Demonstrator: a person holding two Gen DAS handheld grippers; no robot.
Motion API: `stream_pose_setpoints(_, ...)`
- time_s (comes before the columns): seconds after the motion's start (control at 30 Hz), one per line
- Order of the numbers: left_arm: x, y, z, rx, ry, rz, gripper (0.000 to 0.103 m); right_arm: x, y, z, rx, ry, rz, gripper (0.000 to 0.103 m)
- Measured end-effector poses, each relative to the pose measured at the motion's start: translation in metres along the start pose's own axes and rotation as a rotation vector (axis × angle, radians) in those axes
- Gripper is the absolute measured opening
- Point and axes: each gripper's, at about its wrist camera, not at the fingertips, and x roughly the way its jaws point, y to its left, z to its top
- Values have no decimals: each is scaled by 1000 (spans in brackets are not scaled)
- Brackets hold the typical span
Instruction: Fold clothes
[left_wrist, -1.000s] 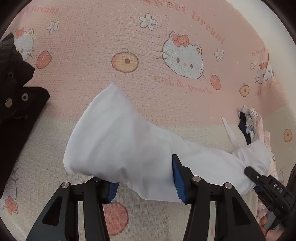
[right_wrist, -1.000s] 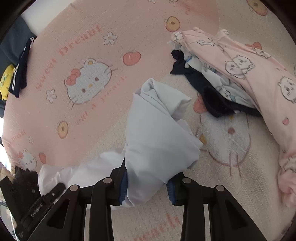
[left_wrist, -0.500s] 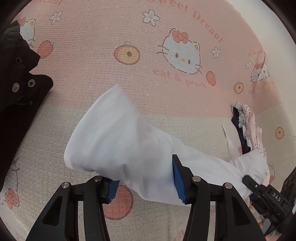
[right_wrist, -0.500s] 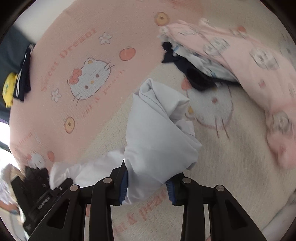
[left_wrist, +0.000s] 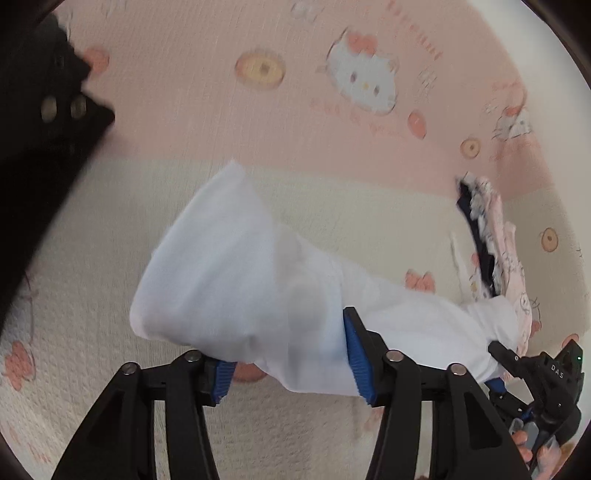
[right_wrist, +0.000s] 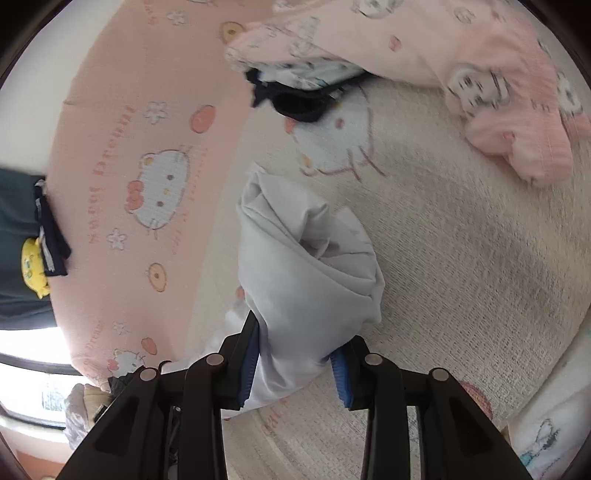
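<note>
Both tongs carried soft, bunched white garment (left_wrist: 258, 295) lower; waffle-textured blanket (left_wrist: 258, 147) beneath.

A white garment (left_wrist: 236, 280), bunched into a thick roll, stretches from 9 toward 4 o'clock above the blanket (left_wrist: 332, 184).

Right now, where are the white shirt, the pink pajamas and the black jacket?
white shirt (left_wrist: 236, 280): left wrist view, its bunched middle.
pink pajamas (right_wrist: 461, 48): right wrist view, its crumpled body.
black jacket (left_wrist: 33, 155): left wrist view, its dark front.
</note>
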Motion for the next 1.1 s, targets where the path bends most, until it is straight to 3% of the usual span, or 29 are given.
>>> stream_pose_setpoints(0.07, 4, 12, 0, -69, 44, -40, 73, 2, -8, 0, 61, 14, 22, 40)
stream_pose_setpoints(0.1, 5, 17, 0, -94, 65, -56, 76, 3, -12, 1, 92, 21, 33, 48)
stream_pose_setpoints(0.17, 6, 25, -2, -127, 105, -91, 79, 3, -22, 1, 167, 22, 67, 58)
stream_pose_setpoints(0.27, -2, 29, -6, -122, 124, -101, 79, -2, -38, 0, 274, -1, 124, 59)
stream_pose_setpoints(0.43, -21, 19, -13, -13, 97, -24, 79, -6, -45, 3, 318, -32, 120, 67)
stream_pose_setpoints(0.6, -36, -5, -18, 164, 64, 95, 79, -5, -40, 6, 298, -34, 110, 73)
stream_pose_setpoints(0.73, -37, -38, -25, 403, 51, 213, 79, -3, -36, 10, 297, -38, 97, 74)
stream_pose_setpoints(0.87, -30, -84, -59, 804, 6, 412, 79, 0, -26, 12, 246, -21, 83, 75)
stream_pose_setpoints(0.97, -17, -110, -104, 1153, -89, 623, 79, 6, -24, 11, 234, 12, 102, 76)
stream_pose_setpoints(1.1, 11, -124, -154, 1547, -252, 844, 82, 7, -30, 13, 275, 10, 134, 76)
